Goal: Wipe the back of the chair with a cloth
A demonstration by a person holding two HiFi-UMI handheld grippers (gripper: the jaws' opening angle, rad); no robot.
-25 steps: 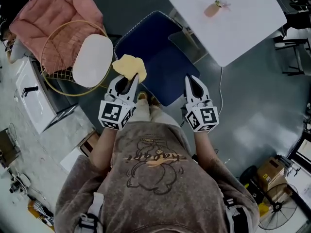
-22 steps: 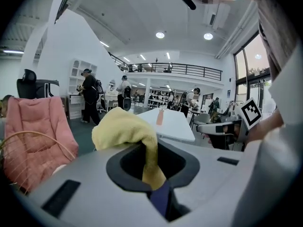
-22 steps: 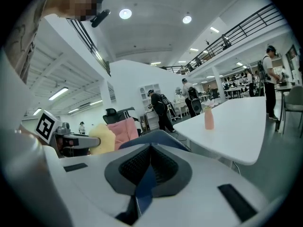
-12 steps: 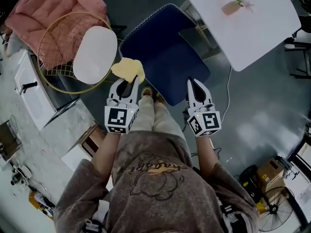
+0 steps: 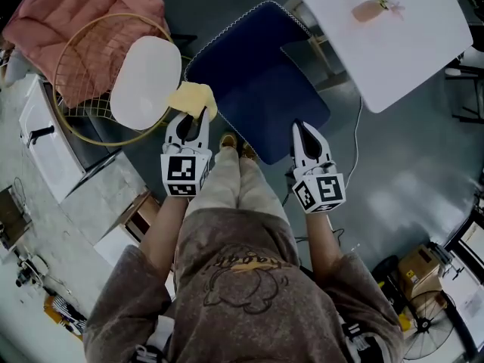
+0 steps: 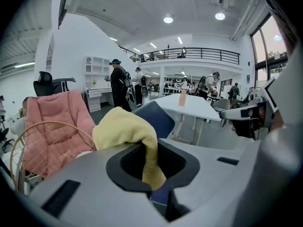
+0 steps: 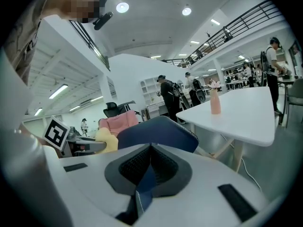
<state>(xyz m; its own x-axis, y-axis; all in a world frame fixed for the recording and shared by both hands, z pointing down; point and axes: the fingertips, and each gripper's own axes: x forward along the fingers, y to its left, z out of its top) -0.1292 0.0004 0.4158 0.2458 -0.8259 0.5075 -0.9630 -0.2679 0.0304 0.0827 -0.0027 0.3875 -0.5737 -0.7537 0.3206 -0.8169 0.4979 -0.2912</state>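
Yellow cloth (image 5: 194,99) is clamped in the left hand-held gripper (image 5: 191,118) beside the navy chair (image 5: 257,89); the right hand-held gripper (image 5: 304,131) is closed, empty.

White table (image 5: 408,59) stands beside chair (image 5: 242,82).

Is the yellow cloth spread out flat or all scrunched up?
Scrunched up: the yellow cloth is a crumpled lump, with one end pinched in the left gripper.
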